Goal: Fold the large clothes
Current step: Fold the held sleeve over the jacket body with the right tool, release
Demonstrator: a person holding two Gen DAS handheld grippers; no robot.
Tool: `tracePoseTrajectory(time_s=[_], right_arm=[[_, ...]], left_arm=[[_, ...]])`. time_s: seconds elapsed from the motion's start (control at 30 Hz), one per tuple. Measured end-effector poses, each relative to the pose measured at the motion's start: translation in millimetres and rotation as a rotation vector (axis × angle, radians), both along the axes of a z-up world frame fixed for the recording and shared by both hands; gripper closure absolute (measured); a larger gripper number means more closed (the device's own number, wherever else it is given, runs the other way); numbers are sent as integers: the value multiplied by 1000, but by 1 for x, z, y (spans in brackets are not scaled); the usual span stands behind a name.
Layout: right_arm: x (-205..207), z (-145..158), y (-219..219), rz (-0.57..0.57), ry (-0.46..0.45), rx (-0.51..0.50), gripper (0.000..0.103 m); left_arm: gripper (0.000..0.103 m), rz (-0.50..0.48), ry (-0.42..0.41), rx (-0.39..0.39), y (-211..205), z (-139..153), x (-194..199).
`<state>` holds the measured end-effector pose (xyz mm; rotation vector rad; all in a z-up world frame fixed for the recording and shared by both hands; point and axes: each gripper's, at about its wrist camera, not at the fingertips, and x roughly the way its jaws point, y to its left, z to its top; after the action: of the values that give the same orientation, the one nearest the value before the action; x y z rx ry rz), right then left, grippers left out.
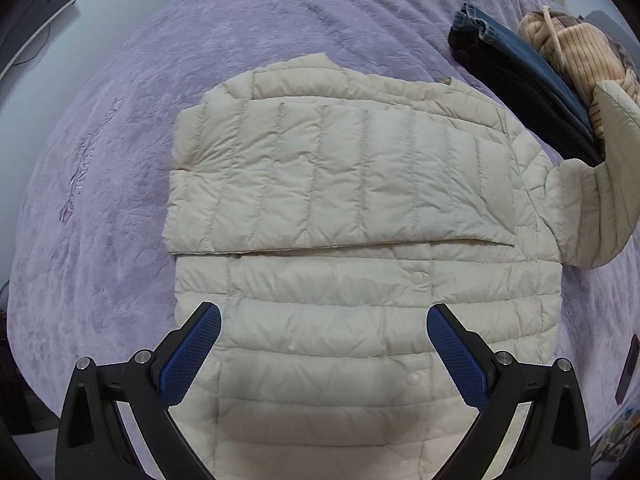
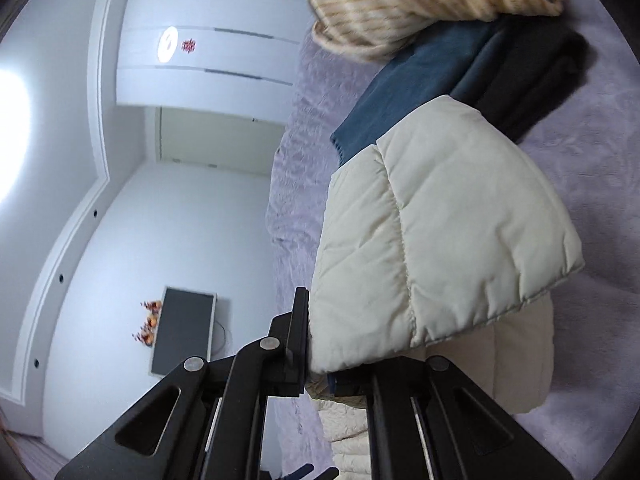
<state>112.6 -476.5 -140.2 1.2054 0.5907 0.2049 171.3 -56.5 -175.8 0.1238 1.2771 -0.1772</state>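
A cream quilted puffer jacket (image 1: 360, 208) lies flat on the lilac bedspread (image 1: 132, 128), one sleeve folded across its chest. My left gripper (image 1: 323, 354) hovers open above the jacket's lower half, its blue pads (image 1: 192, 356) wide apart with nothing between them. The jacket's other sleeve (image 1: 600, 200) rises off the bed at the right edge. In the right wrist view my right gripper (image 2: 320, 364) is shut on that sleeve's cuff (image 2: 440, 232), which drapes over the right finger and hides it; the view is rolled on its side.
A folded pile at the bed's far right holds dark blue jeans (image 1: 520, 76) and a beige striped garment (image 1: 576, 56). Beyond the bed stand a white wardrobe (image 2: 208, 48) and a dark screen (image 2: 182, 330) against a white wall.
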Motion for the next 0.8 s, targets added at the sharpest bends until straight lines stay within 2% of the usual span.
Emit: tracePoseTrajectory(time_s=[0.1, 0.2, 0.33, 0.47, 0.67, 0.8], right_arm=[[29, 8, 51, 116, 11, -104, 95], [53, 3, 99, 222, 24, -152, 95], [78, -17, 157, 334, 90, -231, 95], [93, -48, 208, 441, 181, -360, 95], [98, -99, 240, 522, 308, -489, 95], [94, -110, 247, 500, 340, -576, 93]], left_arm=[[0, 37, -9, -3, 24, -2, 5], [0, 72, -19, -2, 47, -5, 9], [0, 104, -28, -3, 70, -14, 15], [0, 128, -34, -15, 85, -21, 20], [0, 132, -40, -35, 95, -35, 28], [0, 130, -35, -49, 98, -44, 32]])
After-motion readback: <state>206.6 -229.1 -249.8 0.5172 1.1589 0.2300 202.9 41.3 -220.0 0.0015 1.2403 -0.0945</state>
